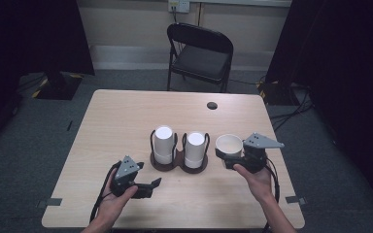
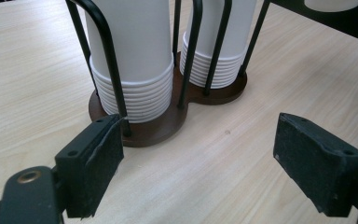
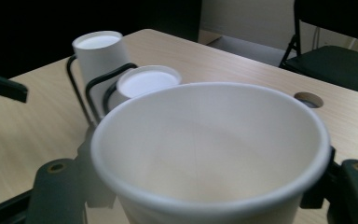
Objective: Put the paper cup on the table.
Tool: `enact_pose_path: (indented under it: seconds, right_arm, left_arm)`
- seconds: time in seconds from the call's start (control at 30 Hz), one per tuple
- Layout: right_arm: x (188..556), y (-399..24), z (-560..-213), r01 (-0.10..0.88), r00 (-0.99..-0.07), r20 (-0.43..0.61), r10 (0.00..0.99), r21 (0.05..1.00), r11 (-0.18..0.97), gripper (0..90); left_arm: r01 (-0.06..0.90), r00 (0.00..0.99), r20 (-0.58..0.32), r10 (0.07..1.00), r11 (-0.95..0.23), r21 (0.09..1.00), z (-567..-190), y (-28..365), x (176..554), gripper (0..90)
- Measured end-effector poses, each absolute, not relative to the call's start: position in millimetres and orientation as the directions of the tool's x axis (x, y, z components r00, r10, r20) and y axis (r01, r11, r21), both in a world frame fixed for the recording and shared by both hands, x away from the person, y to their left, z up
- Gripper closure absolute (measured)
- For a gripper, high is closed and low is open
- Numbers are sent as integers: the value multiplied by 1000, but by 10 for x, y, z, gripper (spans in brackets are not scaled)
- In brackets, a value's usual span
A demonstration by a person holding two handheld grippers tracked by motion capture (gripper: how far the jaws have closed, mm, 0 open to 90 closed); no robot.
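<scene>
The right tongs are clamped on a single paper cup, held upright with its mouth up, clear of the tabletop and just to the right of the holder. The holder carries two stacks of inverted cups, side by side inside black wire loops. The left tongs rest low near the tabletop in front of the holder, jaws wide apart and empty, aimed at its base. The step in hand appears to be carrying one cup, either away from the right stack or toward it; which cannot be told. The next move calls for a steady, upright cup and, if the holder must not slide, bracing its base with the left tongs.
</scene>
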State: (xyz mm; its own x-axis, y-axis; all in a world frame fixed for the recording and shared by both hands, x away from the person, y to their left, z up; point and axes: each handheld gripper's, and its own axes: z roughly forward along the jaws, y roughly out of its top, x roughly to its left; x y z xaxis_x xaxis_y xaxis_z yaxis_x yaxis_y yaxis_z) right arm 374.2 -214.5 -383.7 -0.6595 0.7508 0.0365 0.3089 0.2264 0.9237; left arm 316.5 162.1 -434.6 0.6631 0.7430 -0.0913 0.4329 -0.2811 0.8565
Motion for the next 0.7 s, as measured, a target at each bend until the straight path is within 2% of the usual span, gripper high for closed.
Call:
enact_pose_path:
  seconds: [0.4,0.7]
  right_arm:
    - [4163,-2239,-3838,339,-565,58,823,926,168,264]
    - [4459,-2289,-3993,384,-509,103,854,915,119,262]
  left_arm:
    - [439,673,-112,731,-273,856,-4374,1594,3186,158]
    - [444,649,-115,752,-252,860,-4372,1631,3170,158]
